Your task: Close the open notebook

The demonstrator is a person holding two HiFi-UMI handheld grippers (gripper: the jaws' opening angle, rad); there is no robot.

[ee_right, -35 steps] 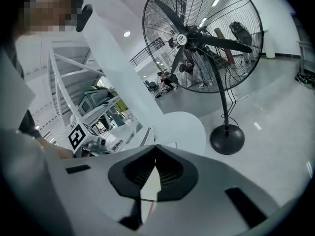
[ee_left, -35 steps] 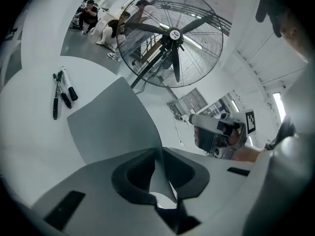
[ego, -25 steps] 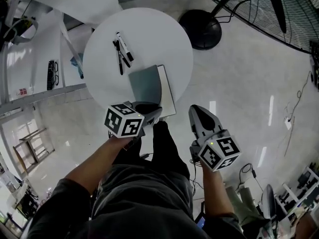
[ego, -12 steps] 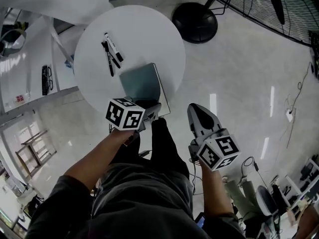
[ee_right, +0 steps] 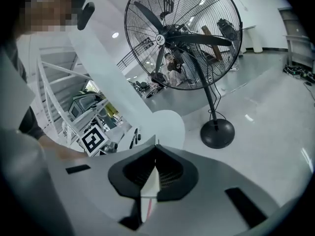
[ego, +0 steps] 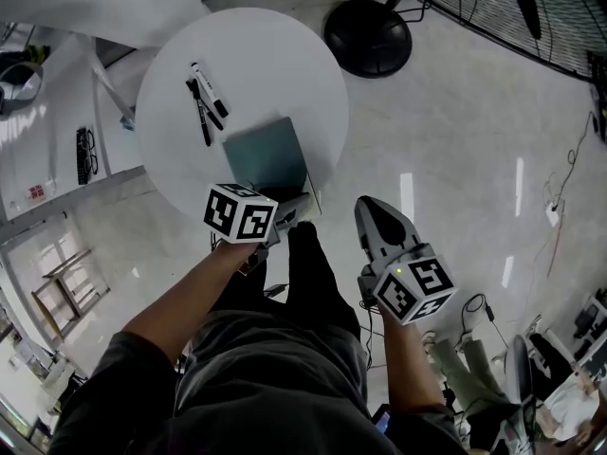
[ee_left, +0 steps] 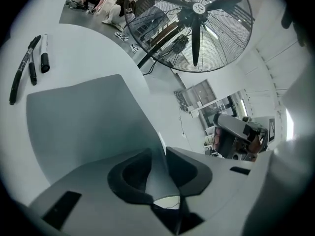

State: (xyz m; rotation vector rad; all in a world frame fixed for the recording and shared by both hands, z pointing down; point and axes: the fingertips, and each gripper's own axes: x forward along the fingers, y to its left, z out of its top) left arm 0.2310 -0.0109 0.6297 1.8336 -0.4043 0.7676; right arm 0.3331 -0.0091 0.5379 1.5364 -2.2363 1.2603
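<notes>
The notebook (ego: 268, 154) lies shut on the round white table (ego: 275, 64), grey-green cover up, a thin strip of white page edges along its right side. My left gripper (ego: 292, 209) is at its near edge. In the left gripper view the cover (ee_left: 83, 127) fills the foreground. The left gripper (ee_left: 158, 151) has just been opening: its jaws stand a little apart over the notebook's near corner, and the pads press on nothing. My right gripper (ego: 368, 209) hangs off the table over the floor. In its own view the right gripper (ee_right: 156, 147) is shut and empty.
Two or three black markers (ego: 204, 102) lie on the table beyond the notebook, also seen as markers (ee_left: 30, 65). A large pedestal fan (ee_right: 182, 33) stands on the floor behind the table, with its round base (ego: 367, 38). The person's legs are below the table's near edge.
The notebook's cover, raised with white pages showing a second ago, has come down flat. The left gripper has sunk toward the table edge. The right gripper has hardly moved.
</notes>
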